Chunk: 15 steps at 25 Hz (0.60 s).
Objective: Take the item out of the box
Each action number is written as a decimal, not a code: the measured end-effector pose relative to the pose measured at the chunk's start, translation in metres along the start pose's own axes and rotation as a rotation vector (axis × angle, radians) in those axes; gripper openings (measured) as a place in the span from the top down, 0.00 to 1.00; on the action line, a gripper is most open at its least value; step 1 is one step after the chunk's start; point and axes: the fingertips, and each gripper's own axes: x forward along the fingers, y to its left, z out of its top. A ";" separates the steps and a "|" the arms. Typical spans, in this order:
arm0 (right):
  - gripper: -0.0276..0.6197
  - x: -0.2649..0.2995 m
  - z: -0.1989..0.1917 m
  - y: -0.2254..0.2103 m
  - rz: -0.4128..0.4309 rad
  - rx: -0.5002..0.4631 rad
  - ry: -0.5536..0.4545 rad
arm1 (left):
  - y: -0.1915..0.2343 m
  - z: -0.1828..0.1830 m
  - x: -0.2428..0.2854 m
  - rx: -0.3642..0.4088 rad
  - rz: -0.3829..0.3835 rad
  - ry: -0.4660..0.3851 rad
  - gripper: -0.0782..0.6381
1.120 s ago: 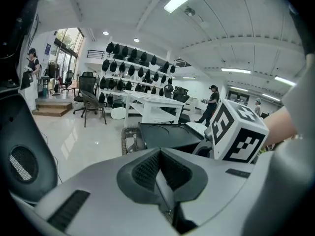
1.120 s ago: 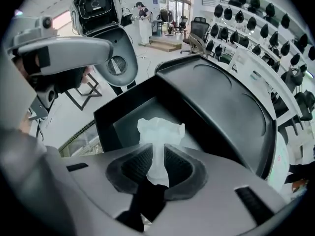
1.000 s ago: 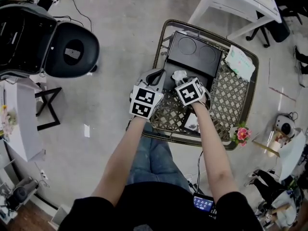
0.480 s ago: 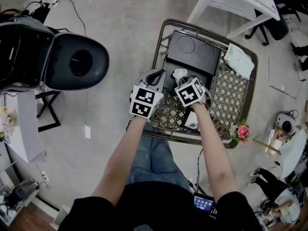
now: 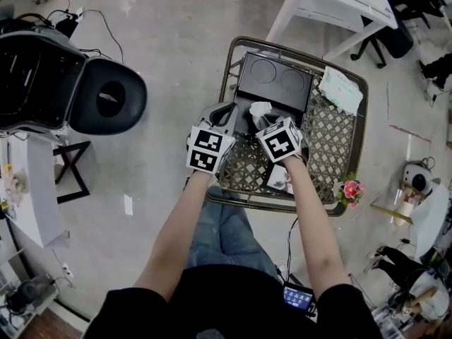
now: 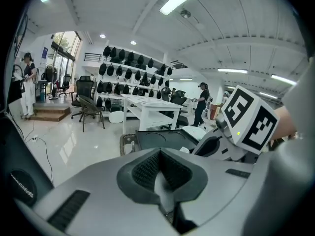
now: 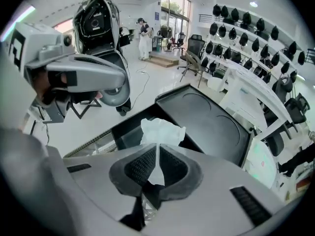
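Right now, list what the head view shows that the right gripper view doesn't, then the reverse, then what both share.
Head view only: the full outline of the wicker basket, the pink flower at its corner, and the person's jeans.

Right gripper view only: the right gripper seen close up, with its jaws, which have just been closing, pinched on the crumpled white item. It also shows a wall rack of dark helmet-like shapes.

Both: the black box with two round recesses, that white item, and the left gripper.

white table (image 5: 318, 4), pink flower (image 5: 351, 189)
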 end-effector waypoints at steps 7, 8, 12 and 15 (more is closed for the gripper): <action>0.92 -0.071 0.027 -0.014 -0.003 0.191 -0.221 | -0.009 0.044 -0.017 0.041 -0.012 -0.065 0.86; 0.92 -0.083 0.030 -0.018 -0.011 0.221 -0.263 | -0.011 0.051 -0.021 0.049 -0.016 -0.076 0.86; 0.92 -0.135 0.039 -0.029 -0.070 0.278 -0.422 | -0.019 0.076 -0.038 0.065 -0.022 -0.119 0.86; 0.92 -0.176 0.047 -0.041 -0.136 0.304 -0.553 | -0.025 0.100 -0.048 0.085 -0.030 -0.157 0.86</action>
